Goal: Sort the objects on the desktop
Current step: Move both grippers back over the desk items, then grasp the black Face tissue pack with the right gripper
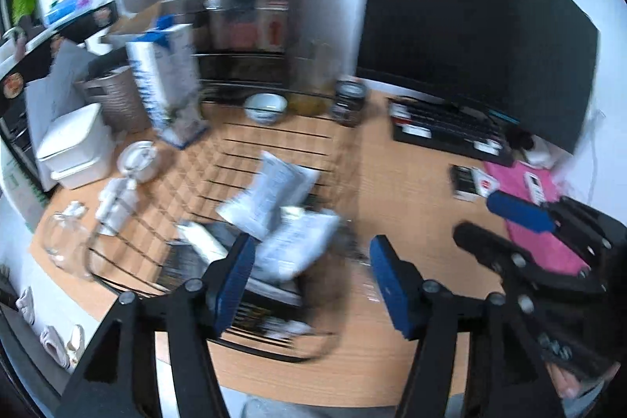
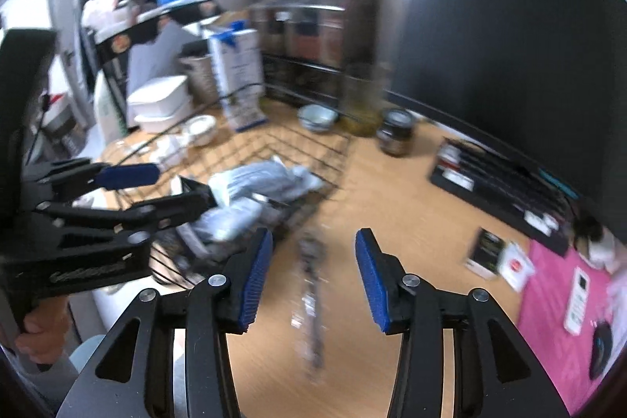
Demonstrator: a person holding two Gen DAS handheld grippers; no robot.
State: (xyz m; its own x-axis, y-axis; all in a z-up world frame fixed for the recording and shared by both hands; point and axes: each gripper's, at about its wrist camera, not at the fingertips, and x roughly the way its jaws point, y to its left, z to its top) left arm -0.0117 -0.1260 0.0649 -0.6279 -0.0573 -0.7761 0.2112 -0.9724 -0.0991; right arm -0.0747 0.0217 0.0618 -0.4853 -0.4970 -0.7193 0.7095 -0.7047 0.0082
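Observation:
A black wire basket (image 1: 274,143) on the wooden desk holds white packets (image 1: 274,190) and dark flat items; it also shows in the right wrist view (image 2: 313,147). My left gripper (image 1: 309,285) is open and empty, hovering over the basket's near right corner. My right gripper (image 2: 311,277) is open and empty above a blurred clear-wrapped thin object (image 2: 313,296) lying on the desk. The right gripper also shows in the left wrist view (image 1: 509,222), and the left gripper in the right wrist view (image 2: 164,187).
A monitor (image 1: 490,26) stands at the back right, with a black organizer tray (image 1: 446,128) under it. A dark jar (image 1: 347,102), bowl (image 1: 264,106), milk carton (image 1: 164,81), white box (image 1: 74,147), glass (image 1: 66,241), small cards (image 2: 497,257) and pink mat (image 2: 564,300) surround the basket.

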